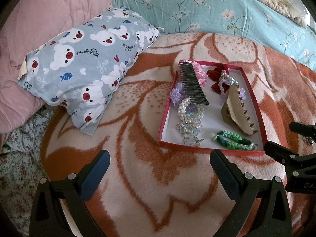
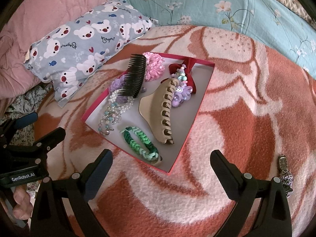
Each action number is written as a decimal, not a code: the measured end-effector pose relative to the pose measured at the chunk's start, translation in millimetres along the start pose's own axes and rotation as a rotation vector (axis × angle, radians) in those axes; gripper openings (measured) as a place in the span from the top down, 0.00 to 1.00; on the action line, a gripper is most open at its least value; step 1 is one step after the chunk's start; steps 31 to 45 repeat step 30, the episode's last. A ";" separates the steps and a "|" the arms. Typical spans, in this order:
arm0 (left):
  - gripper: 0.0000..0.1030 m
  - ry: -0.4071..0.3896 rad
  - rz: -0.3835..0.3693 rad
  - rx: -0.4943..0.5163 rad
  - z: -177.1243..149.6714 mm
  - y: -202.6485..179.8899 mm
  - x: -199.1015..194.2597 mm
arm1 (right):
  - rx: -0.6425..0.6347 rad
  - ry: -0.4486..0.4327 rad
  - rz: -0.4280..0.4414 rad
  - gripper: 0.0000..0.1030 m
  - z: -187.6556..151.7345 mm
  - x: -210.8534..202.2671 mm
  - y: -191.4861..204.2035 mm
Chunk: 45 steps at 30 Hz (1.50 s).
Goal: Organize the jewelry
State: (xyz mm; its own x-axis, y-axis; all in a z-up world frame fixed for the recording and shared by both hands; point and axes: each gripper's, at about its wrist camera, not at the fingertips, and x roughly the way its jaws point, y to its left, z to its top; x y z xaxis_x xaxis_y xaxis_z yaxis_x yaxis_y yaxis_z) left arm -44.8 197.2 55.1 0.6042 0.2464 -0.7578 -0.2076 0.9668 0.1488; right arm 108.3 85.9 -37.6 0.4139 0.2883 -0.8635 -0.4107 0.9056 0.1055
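Observation:
A red shallow box lies on the blanket. Inside it are a black comb, a beige claw clip, a green braided band, a pearl bead bracelet, a pink scrunchie and a red bow. A wristwatch lies on the blanket outside the box, right of my right gripper. My left gripper is open just before the box's near edge. My right gripper is open near the box's corner, nothing between its fingers.
A bear-print pillow lies left of the box. A teal floral pillow and a pink quilt lie behind. A person's hand holds the left gripper. The orange and white blanket spreads around the box.

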 end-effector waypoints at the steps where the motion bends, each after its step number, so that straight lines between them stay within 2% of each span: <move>1: 0.01 0.000 0.000 0.000 0.0 -0.1 0.1 | -0.001 0.000 0.000 0.03 0.2 -0.3 -0.6; 45: 0.01 0.005 0.000 -0.006 0.6 -3.2 -1.3 | 0.007 0.001 0.005 0.03 -1.2 -2.5 -4.1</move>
